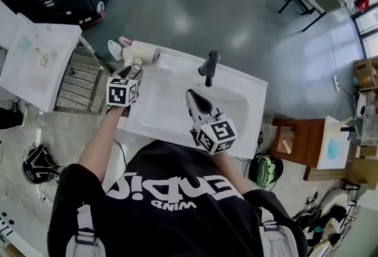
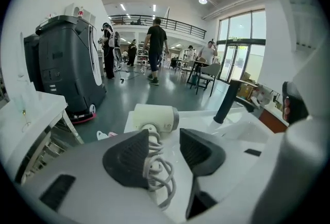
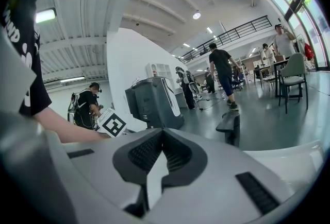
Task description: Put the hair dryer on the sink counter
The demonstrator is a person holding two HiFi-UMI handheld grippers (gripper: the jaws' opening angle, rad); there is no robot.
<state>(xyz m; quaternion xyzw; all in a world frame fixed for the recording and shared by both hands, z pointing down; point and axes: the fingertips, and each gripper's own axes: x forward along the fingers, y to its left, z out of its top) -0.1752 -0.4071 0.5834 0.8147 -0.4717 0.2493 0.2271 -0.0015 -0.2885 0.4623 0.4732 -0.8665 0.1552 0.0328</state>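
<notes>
Standing apart, fingers of the left gripper (image 2: 164, 138) grasp nothing; the hair dryer (image 2: 154, 117), cord wrapped round its handle, lies just beyond on the desk's (image 1: 177, 67) far-left corner. Right gripper (image 3: 164, 135) fingers are clenched, empty.

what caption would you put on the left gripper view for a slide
Left gripper, jaws apart, over the white hair dryer resting on the sink counter, its coiled cord showing between the jaws

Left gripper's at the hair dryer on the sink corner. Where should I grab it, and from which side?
Take the hair dryer by its handle, from the near side, along the left gripper's line. The handle juts toward you, cord-wrapped and slimmer than the barrel lying crosswise, so it likely fits between the jaws.
</notes>
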